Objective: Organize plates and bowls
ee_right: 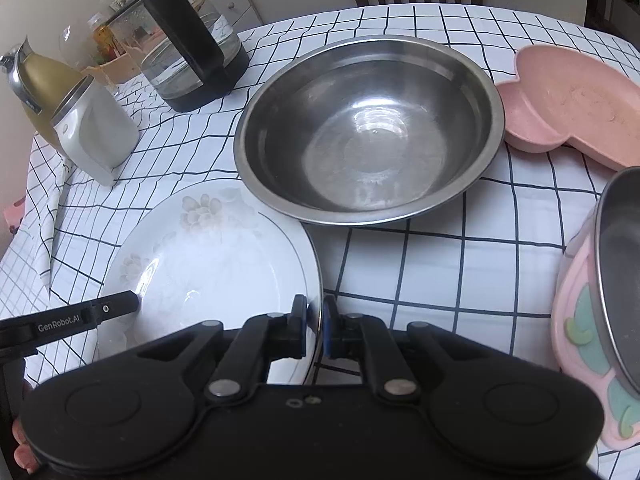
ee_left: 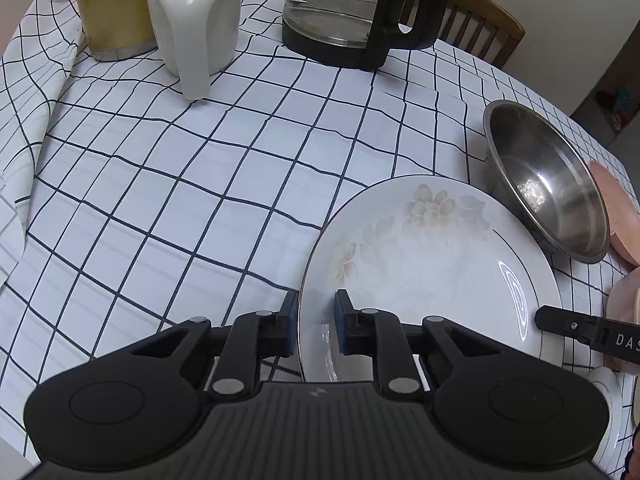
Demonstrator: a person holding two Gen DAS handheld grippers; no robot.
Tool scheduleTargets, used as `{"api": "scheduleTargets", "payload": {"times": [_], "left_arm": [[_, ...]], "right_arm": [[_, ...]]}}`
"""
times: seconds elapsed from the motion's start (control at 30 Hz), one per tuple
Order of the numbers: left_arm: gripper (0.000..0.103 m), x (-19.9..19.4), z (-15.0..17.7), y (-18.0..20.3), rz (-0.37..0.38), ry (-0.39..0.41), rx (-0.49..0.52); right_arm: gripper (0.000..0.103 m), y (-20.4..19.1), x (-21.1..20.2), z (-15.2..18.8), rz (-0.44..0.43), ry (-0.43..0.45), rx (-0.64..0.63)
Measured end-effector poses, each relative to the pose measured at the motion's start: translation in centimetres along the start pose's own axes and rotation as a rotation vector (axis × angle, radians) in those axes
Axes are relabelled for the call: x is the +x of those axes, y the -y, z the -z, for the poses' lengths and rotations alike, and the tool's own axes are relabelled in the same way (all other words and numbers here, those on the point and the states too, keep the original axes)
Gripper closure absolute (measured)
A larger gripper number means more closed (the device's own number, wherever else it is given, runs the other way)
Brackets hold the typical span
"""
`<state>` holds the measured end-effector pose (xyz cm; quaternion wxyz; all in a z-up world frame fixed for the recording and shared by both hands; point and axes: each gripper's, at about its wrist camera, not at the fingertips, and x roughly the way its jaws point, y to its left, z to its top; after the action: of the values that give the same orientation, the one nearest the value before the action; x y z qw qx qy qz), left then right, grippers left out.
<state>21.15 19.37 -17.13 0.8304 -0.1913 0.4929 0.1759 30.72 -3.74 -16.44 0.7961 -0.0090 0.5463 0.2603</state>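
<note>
A white plate (ee_left: 432,264) with a faint flower print is held between both grippers, just above the checked tablecloth (ee_left: 200,184). My left gripper (ee_left: 316,320) is shut on the plate's near left rim. My right gripper (ee_right: 314,320) is shut on the plate's (ee_right: 208,264) right rim, and one of its fingers (ee_left: 560,320) shows in the left wrist view. A large steel bowl (ee_right: 368,128) stands just beyond the plate and also shows in the left wrist view (ee_left: 548,184). A pink sectioned dish (ee_right: 576,104) lies to its right.
A glass kettle (ee_left: 352,12) with a black handle, a white jug (ee_left: 196,20) and a gold flask (ee_left: 112,4) stand at the far side. A pink tray holding a steel bowl (ee_right: 616,280) is at the right. A wooden chair (ee_left: 480,20) stands behind the table.
</note>
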Motion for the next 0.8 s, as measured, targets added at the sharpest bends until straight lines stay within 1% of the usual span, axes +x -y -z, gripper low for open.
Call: {"api": "scheduleTargets", "payload": {"times": [0.2, 0.37, 0.53, 0.67, 0.8], "left_arm": [[0.086, -1.4, 1.3, -2.0, -0.02, 0.003, -0.003], [0.086, -3.0, 2.3, -4.8, -0.058, 0.028, -0.008], [0.086, -4.0, 3.0, -8.0, -0.097, 0.033, -0.04], [0.086, -4.8, 3.4, -9.2, -0.127, 0.044, -0.048], [0.085, -4.9, 3.9, -10.1, -0.128, 0.045, -0.055]], "right_arm": [[0.095, -1.0, -0.2, 0.9, -0.02, -0.006, -0.007], [0.095, -3.9, -0.2, 2.2, -0.04, -0.004, -0.059], [0.094, -7.4, 1.1, 3.6, -0.057, -0.031, -0.117], [0.094, -9.4, 1.5, 4.2, -0.075, -0.04, -0.143], [0.093, -10.8, 1.5, 5.1, -0.075, -0.033, -0.179]]}}
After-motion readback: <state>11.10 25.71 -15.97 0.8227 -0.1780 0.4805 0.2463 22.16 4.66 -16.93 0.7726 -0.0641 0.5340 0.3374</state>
